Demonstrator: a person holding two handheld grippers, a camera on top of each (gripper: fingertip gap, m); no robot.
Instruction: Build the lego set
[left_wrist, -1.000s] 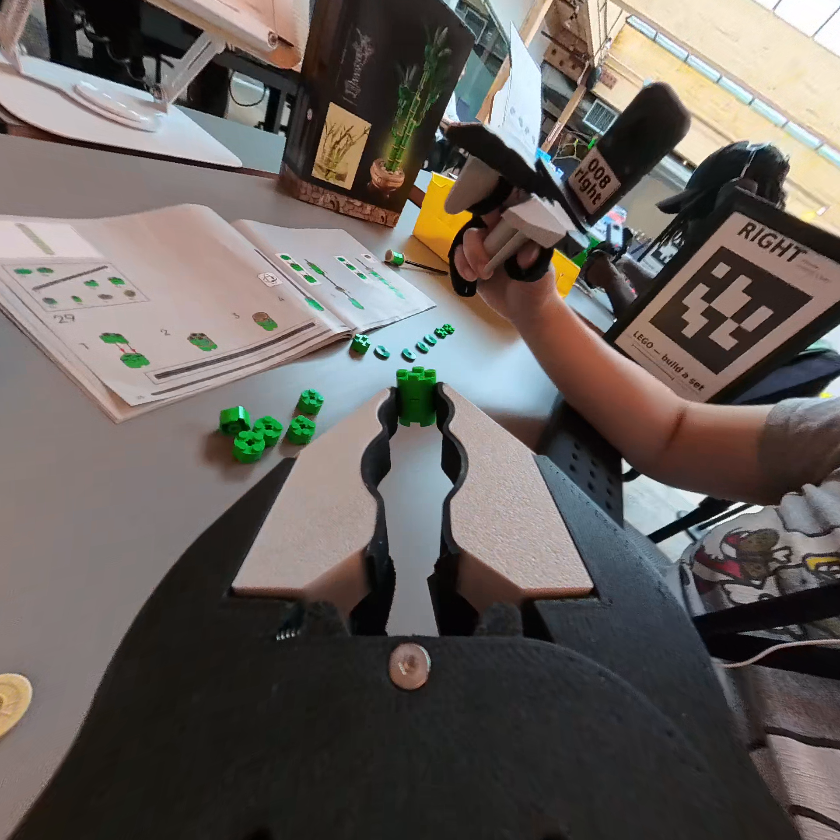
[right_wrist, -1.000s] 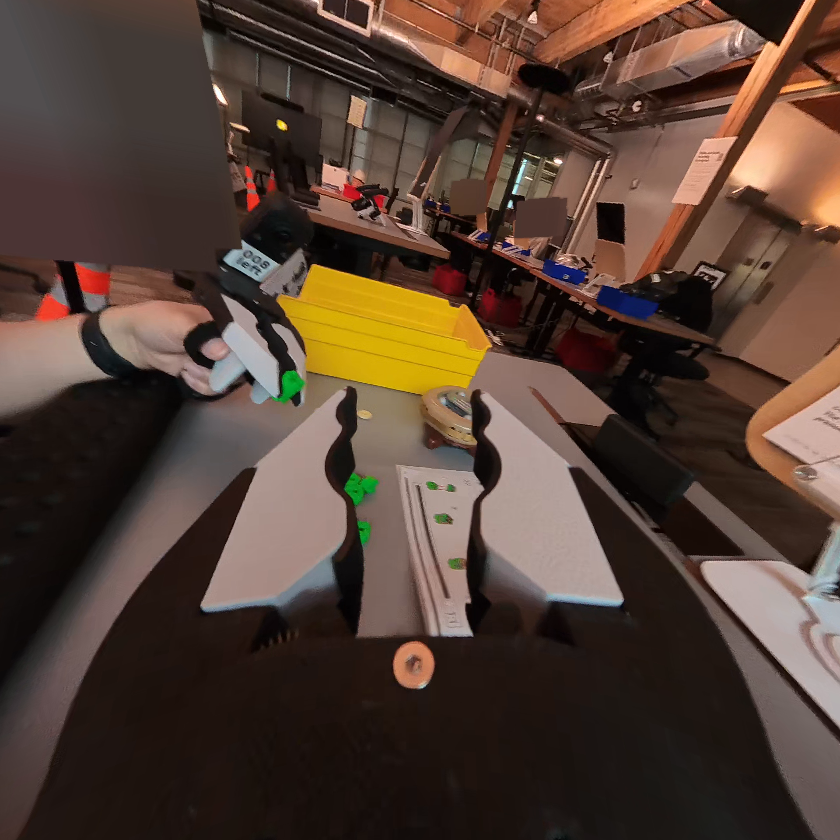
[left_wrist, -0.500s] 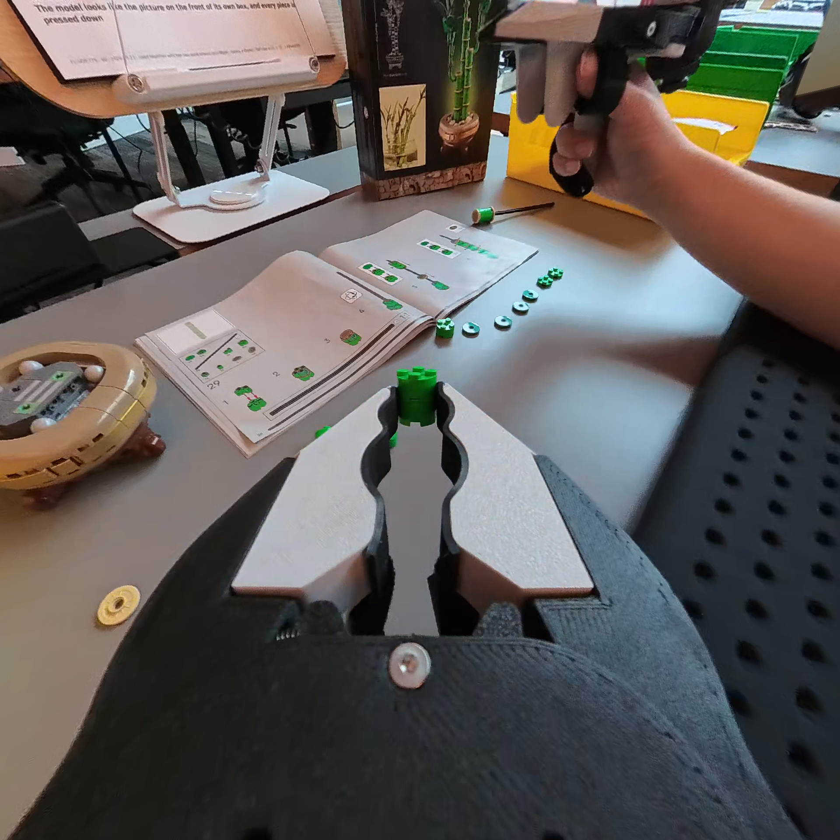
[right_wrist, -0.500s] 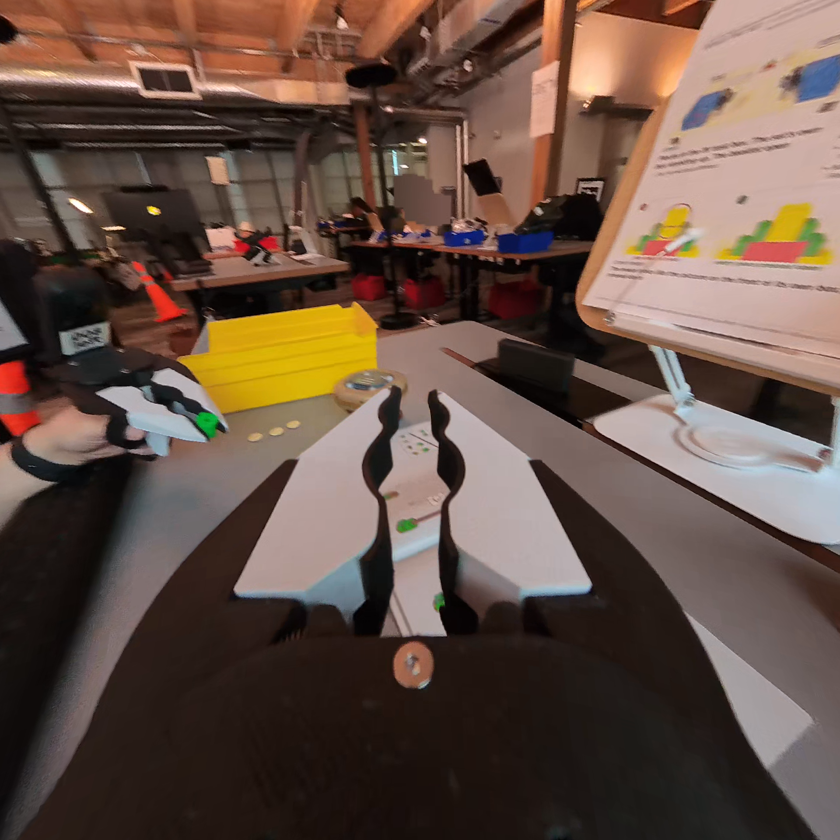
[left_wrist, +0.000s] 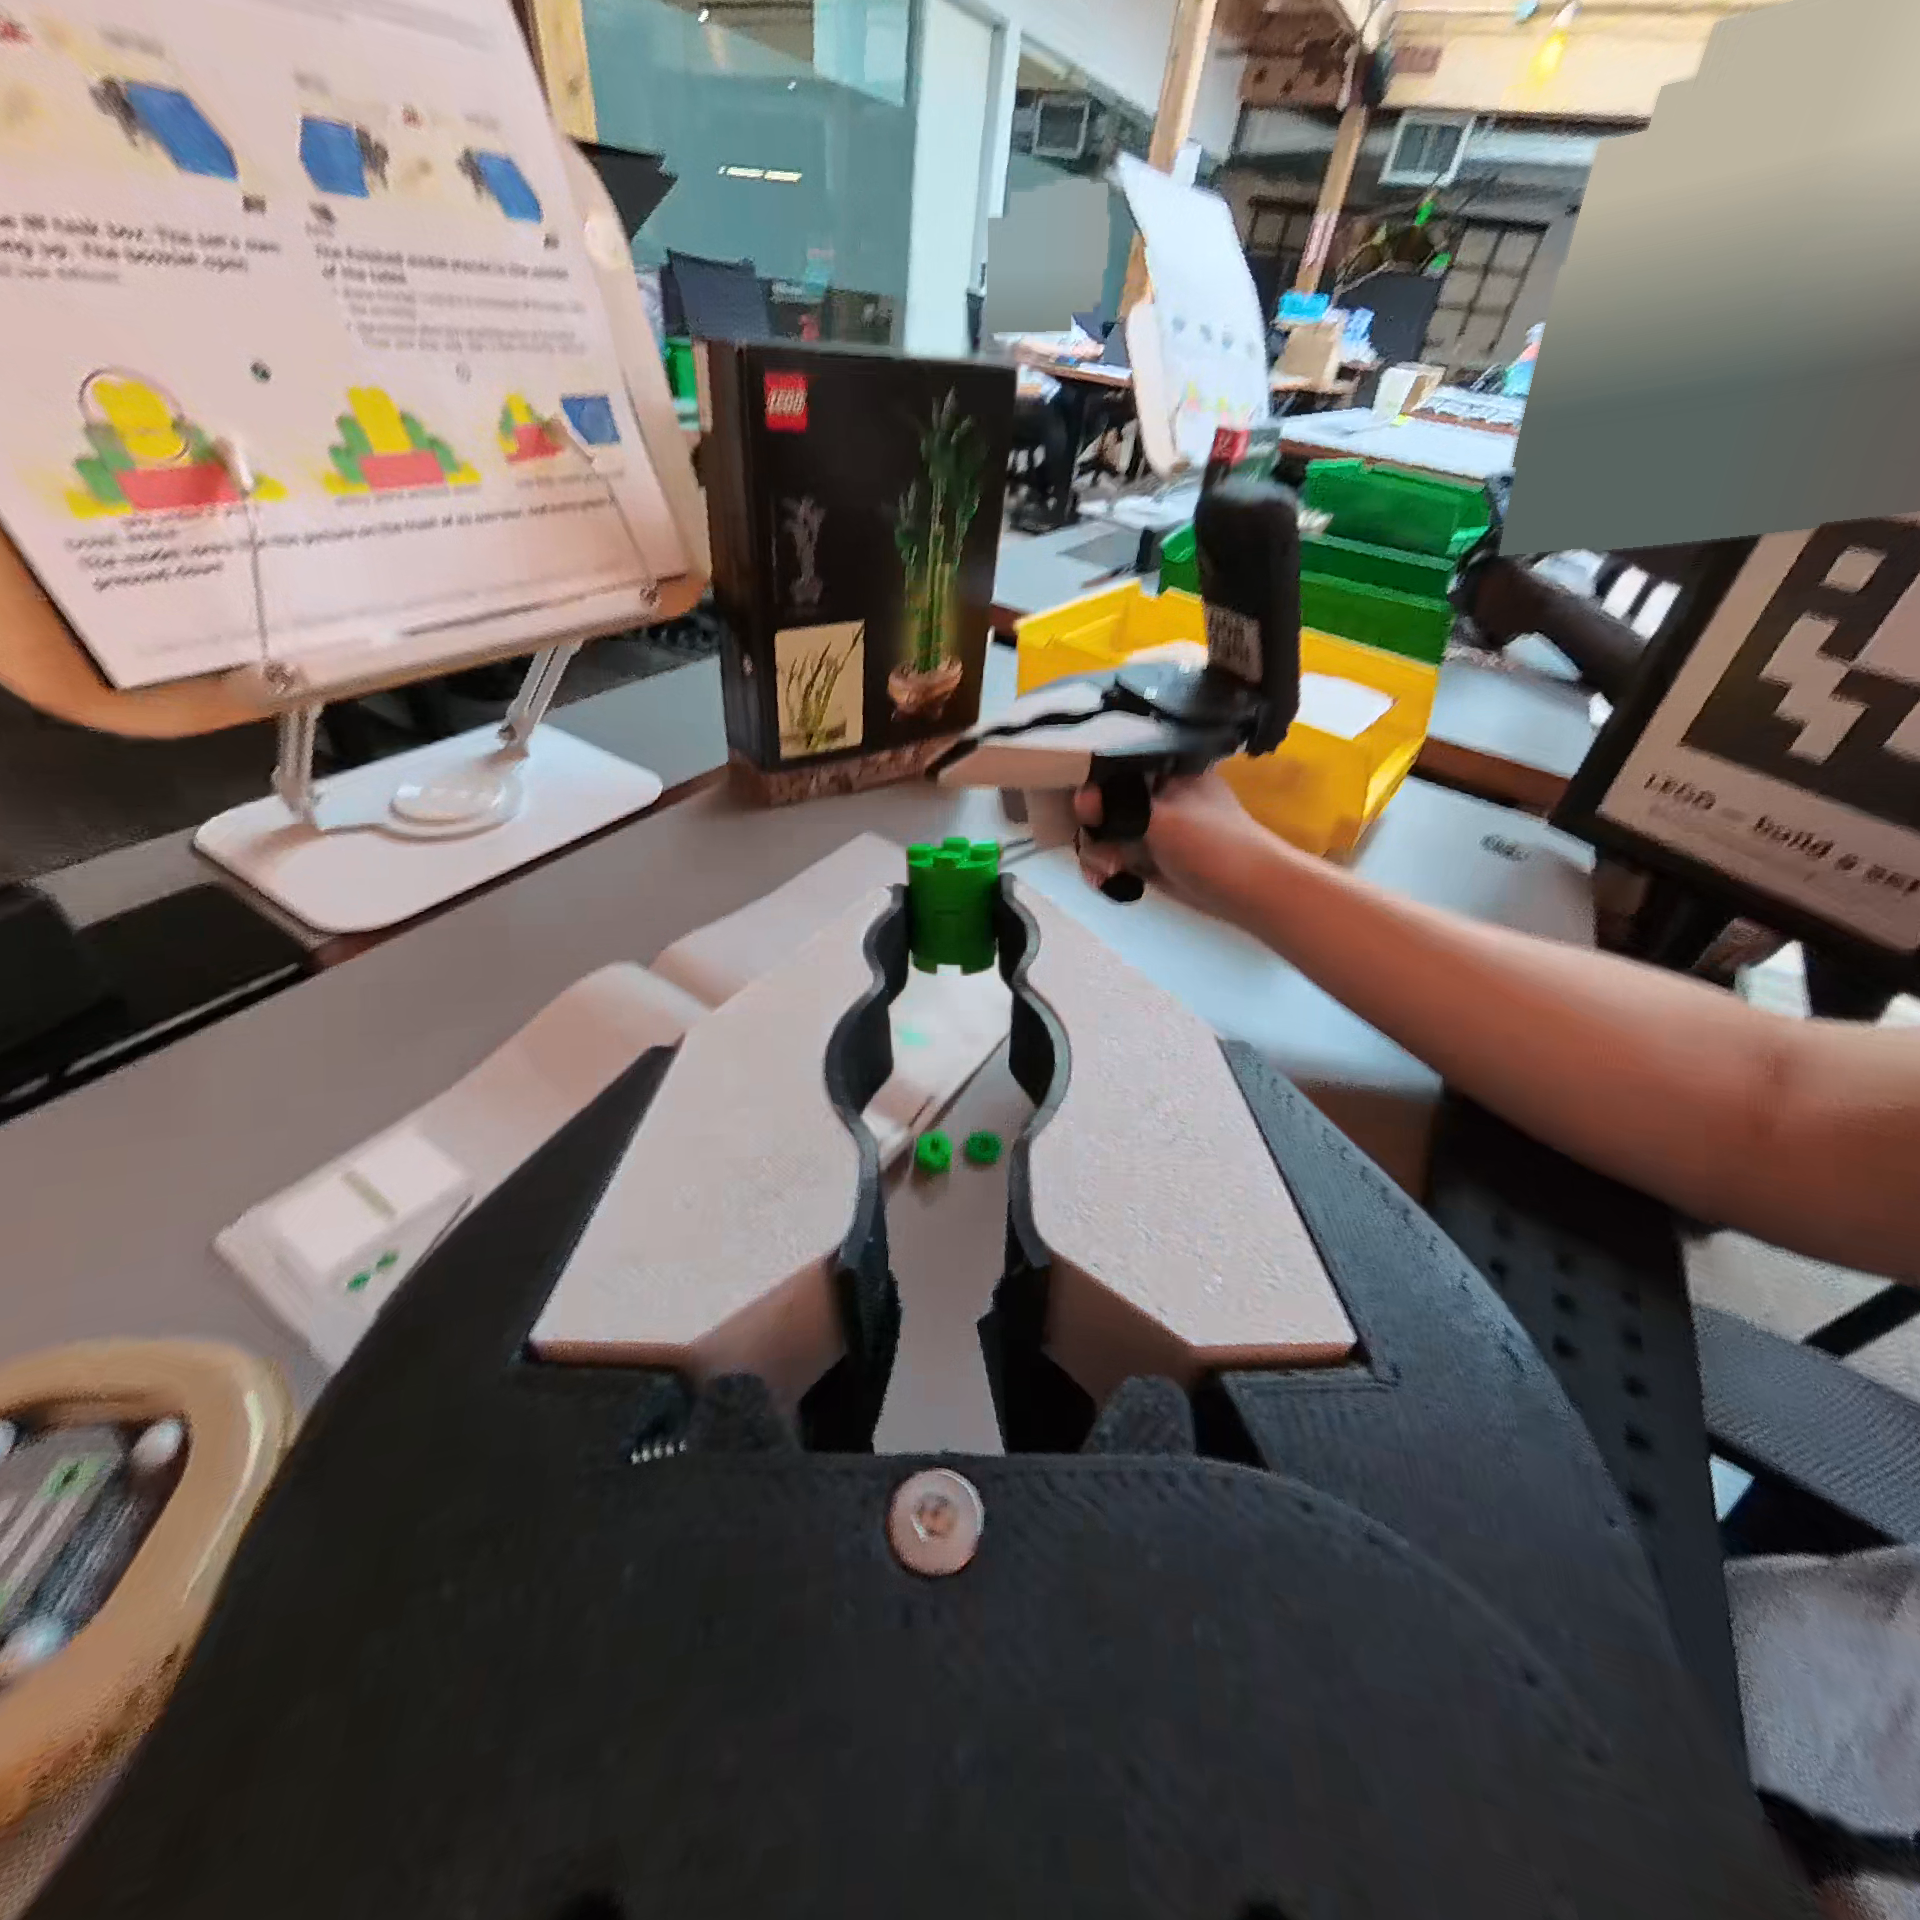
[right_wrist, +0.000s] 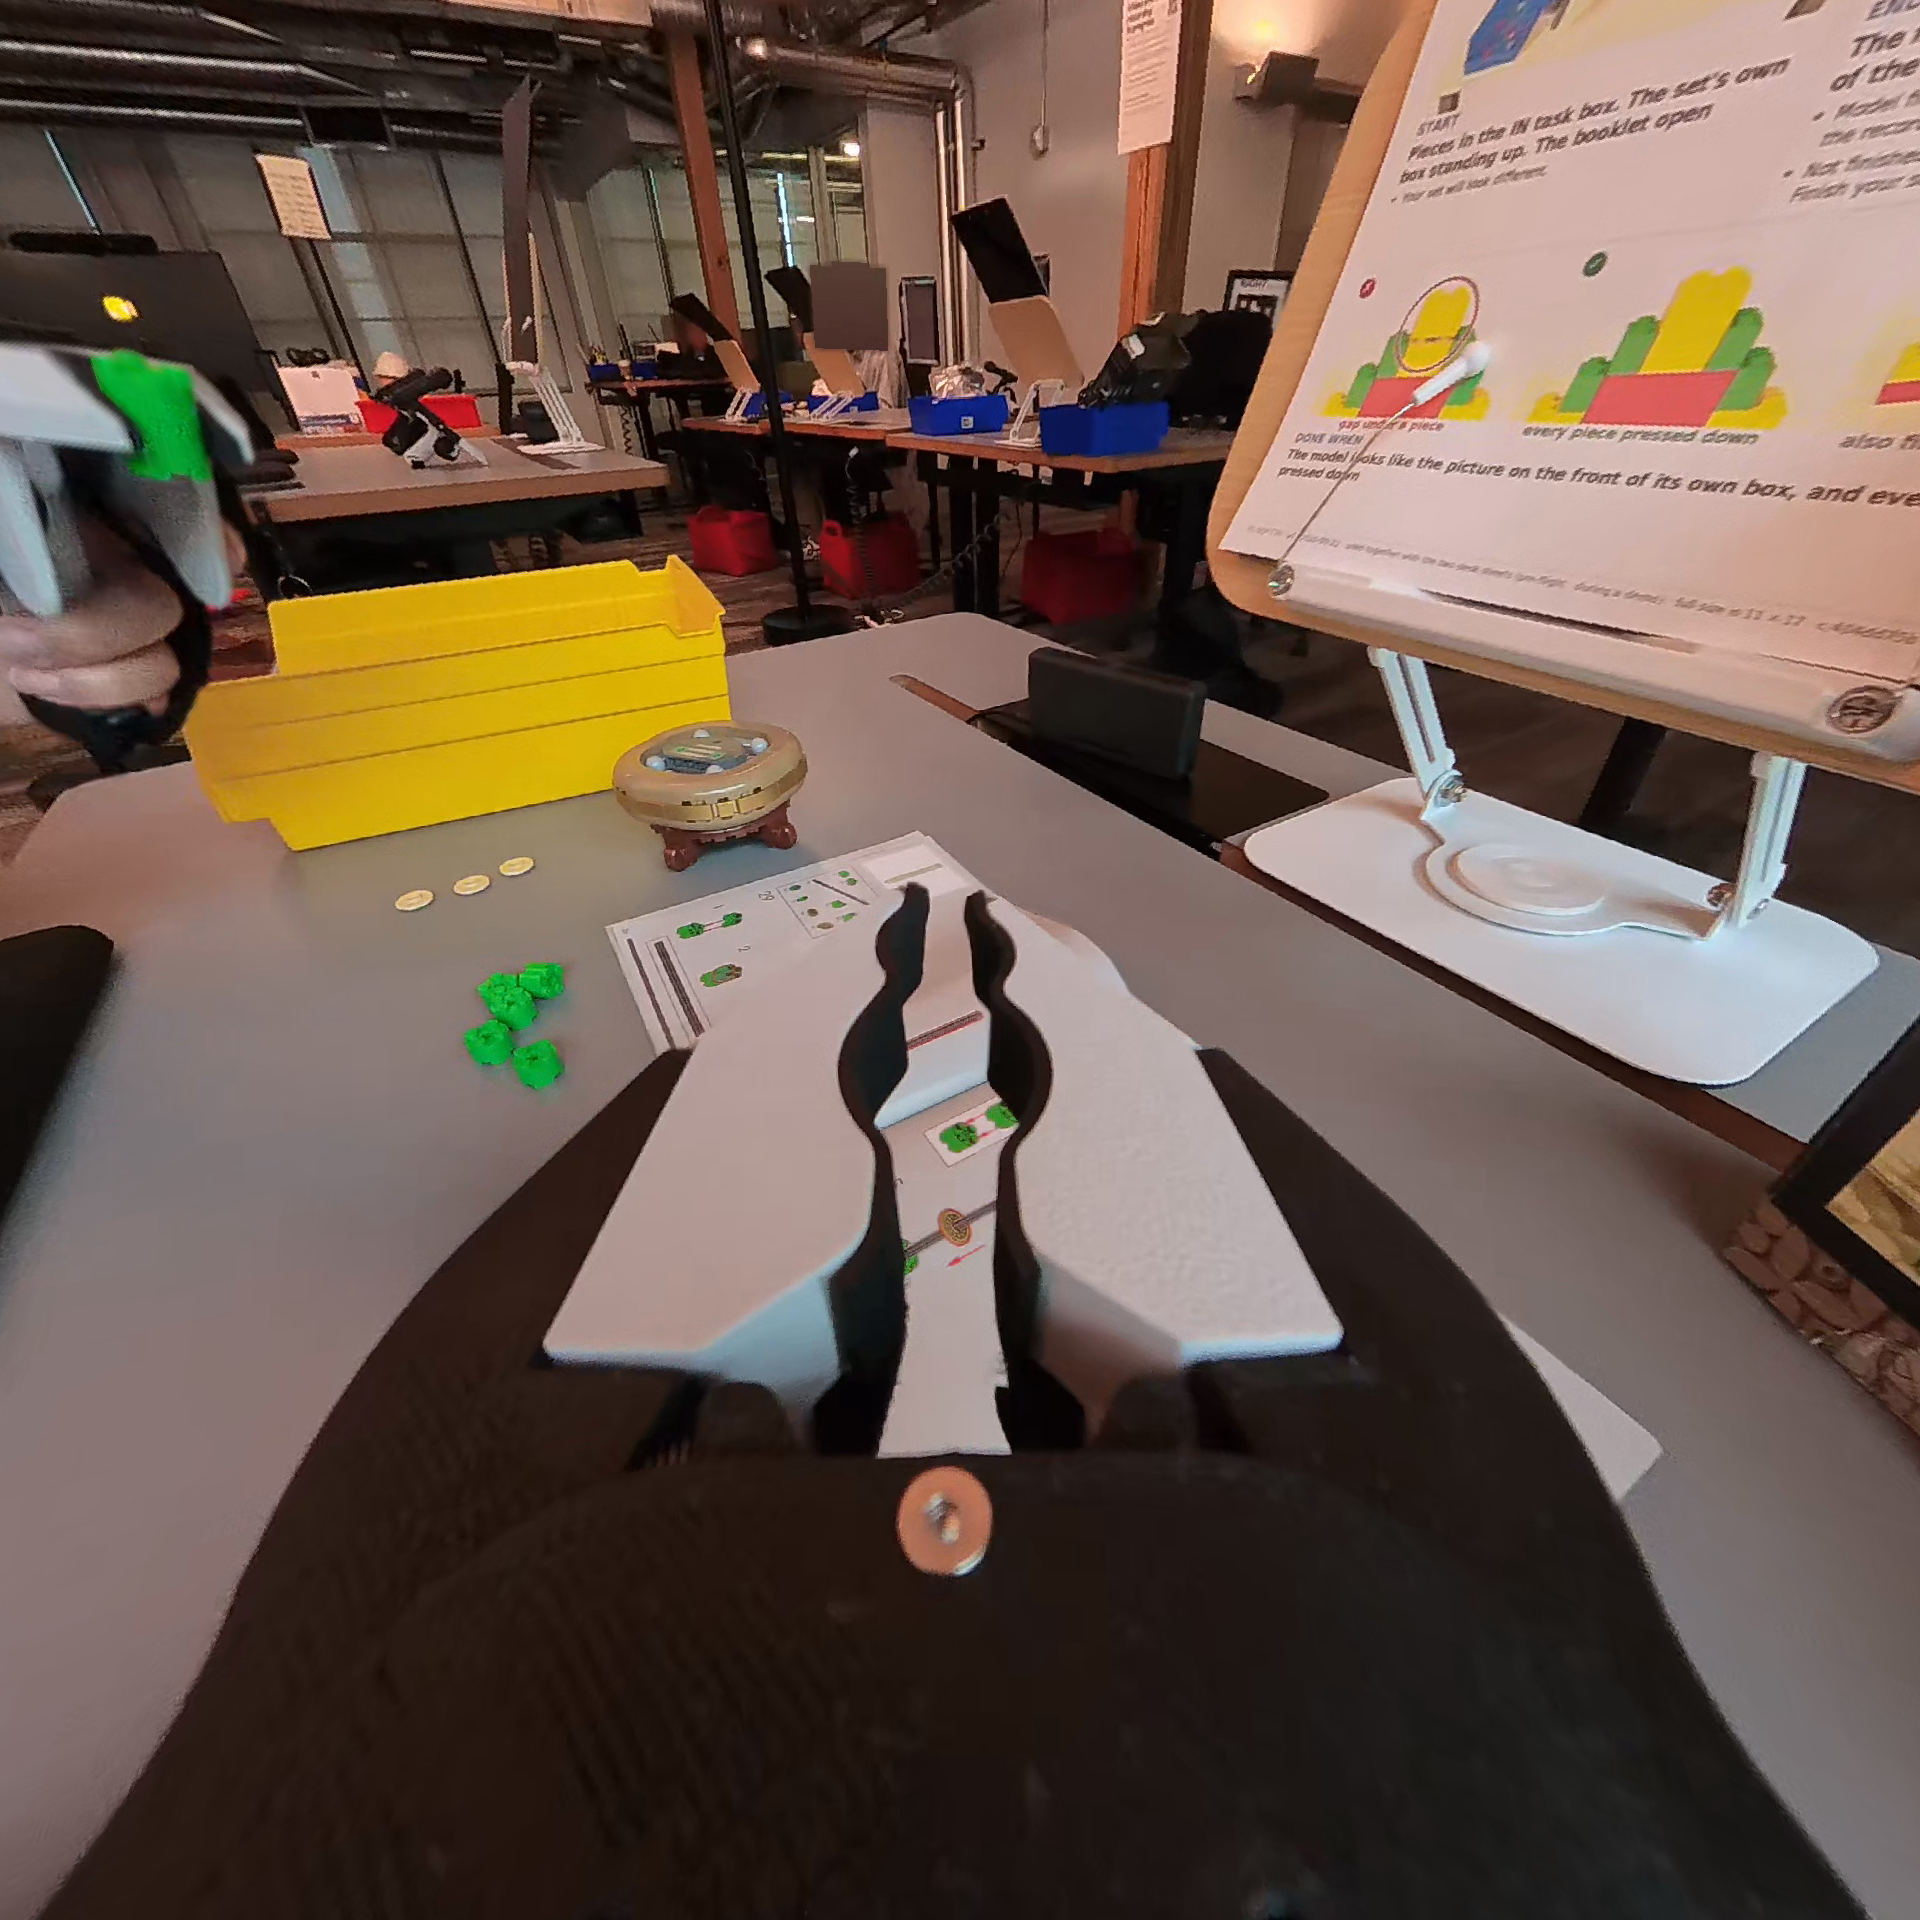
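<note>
A: The left gripper (left_wrist: 953, 914) is clenched on one green round-brick stack (left_wrist: 952, 906), held upright between its tips above the table. The right gripper (right_wrist: 945, 914) has its jaws nearly together with nothing between them.

B: How many pieces lie loose?

A: Left of the right gripper, one cluster of four green round bricks (right_wrist: 516, 1016) on the grey table (right_wrist: 260, 1195). Beyond those, three gold discs (right_wrist: 470, 884) in a row. In the left wrist view, two small green studs (left_wrist: 956, 1149) show between the fingers on the table below.

B: And farther out?

A: One open instruction booklet (right_wrist: 727, 956) lies under both grippers. Ahead of the right gripper sits one tan round pot base (right_wrist: 710, 781) on brown feet, with one yellow bin (right_wrist: 457, 707) just beside it. Ahead of the left gripper stands one dark set box (left_wrist: 862, 561), and left of that one white stand (left_wrist: 426, 821) bearing a sheet of coloured diagrams. The room is a large workshop with timber beams, rows of tables and blue bins.

B: What changed from half a second ago?

A: The left gripper has swung up and left, so the box and stand now fill its view. The right gripper has dropped lower over the booklet, jaws about as narrow as before. The stack has stayed gripped.
</note>
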